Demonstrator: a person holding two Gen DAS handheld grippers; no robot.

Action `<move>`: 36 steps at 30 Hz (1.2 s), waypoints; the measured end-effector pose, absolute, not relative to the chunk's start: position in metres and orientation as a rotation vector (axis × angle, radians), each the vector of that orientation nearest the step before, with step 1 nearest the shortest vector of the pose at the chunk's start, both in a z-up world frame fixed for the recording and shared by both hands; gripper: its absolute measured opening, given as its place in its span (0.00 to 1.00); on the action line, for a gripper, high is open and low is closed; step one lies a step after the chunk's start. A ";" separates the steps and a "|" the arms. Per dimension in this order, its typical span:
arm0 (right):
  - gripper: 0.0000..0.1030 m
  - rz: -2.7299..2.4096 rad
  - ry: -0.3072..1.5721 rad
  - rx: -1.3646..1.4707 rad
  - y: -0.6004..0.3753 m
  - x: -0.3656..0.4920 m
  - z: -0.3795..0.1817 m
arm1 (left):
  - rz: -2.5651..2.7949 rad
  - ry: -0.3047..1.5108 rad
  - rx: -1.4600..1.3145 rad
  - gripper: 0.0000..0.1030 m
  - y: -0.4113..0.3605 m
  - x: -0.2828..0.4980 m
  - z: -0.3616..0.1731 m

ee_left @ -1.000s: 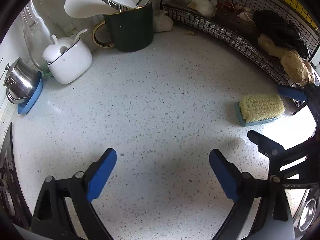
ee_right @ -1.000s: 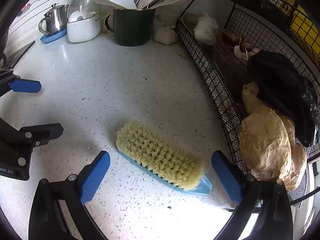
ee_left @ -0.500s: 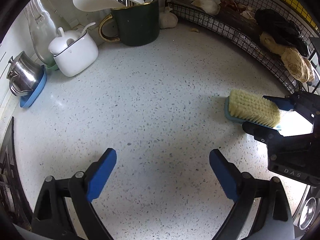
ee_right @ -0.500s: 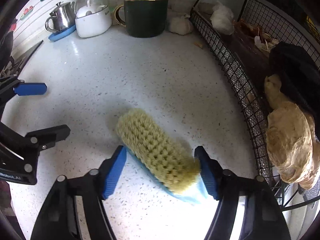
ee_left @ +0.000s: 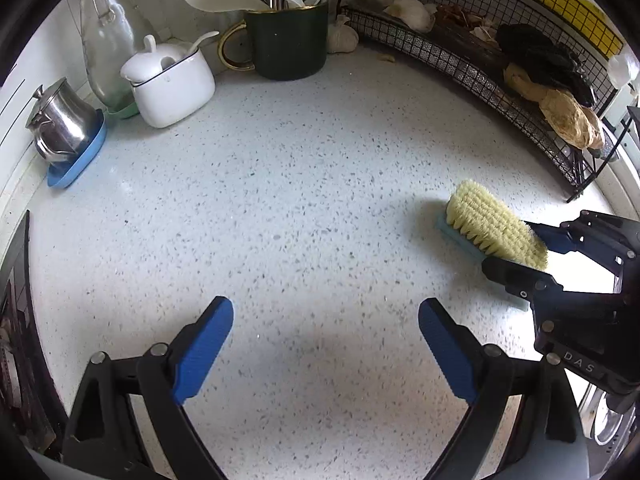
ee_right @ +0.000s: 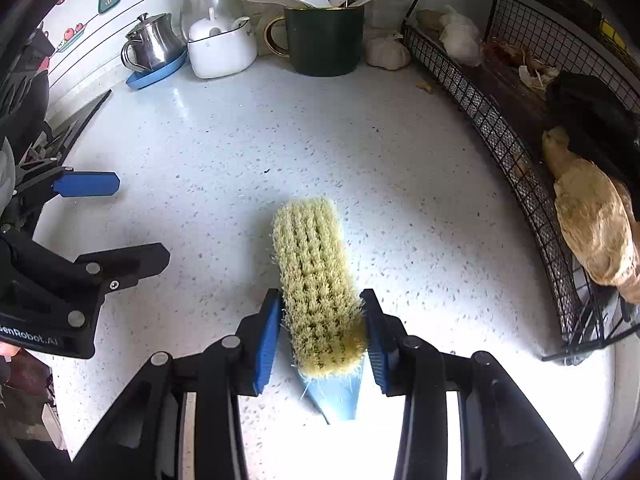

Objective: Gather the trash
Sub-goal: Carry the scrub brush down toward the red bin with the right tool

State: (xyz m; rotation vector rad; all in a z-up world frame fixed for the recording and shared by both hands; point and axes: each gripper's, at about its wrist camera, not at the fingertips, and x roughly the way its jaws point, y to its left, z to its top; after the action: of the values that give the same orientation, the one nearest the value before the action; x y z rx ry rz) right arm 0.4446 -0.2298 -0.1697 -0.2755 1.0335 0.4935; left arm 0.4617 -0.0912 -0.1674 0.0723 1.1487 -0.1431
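the brush (ee_right: 318, 280) lies bristles-up on the bench (ee_right: 360, 152), long axis running near-to-far, its near end clamped between the pads of the right hand-held gripper (ee_right: 322, 326), whose jaws have just been closing. the left hand-held gripper (ee_left: 324, 352) hovers apart and empty, well to the left. a second ago the brush lay skewed between wide jaws; now it lines up with them.

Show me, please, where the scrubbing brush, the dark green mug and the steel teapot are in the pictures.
scrubbing brush (ee_right: 318, 272): right wrist view, on the yellow bristles.
dark green mug (ee_right: 326, 40): right wrist view, on its front wall.
steel teapot (ee_left: 64, 124): left wrist view, on its shiny body.
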 end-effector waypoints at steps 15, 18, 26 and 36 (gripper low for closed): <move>0.35 0.439 1.017 -0.231 -0.205 0.372 -0.135 | -0.191 1.097 0.032 0.90 -0.046 0.363 -0.130; 0.35 0.428 1.000 -0.226 -0.194 0.351 -0.128 | -0.200 1.078 0.028 0.90 -0.036 0.348 -0.120; 0.35 0.404 0.961 -0.198 -0.168 0.279 -0.108 | -0.209 1.036 0.040 0.90 0.000 0.276 -0.095; 0.35 0.415 0.970 -0.170 -0.121 0.181 -0.107 | -0.198 1.036 0.027 0.90 0.052 0.171 -0.095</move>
State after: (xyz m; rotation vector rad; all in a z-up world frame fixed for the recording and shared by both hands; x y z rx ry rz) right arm 0.1811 -0.1214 -0.1074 -0.1700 0.9696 0.4155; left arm 0.1706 0.0518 -0.0954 0.0269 1.0363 -0.1977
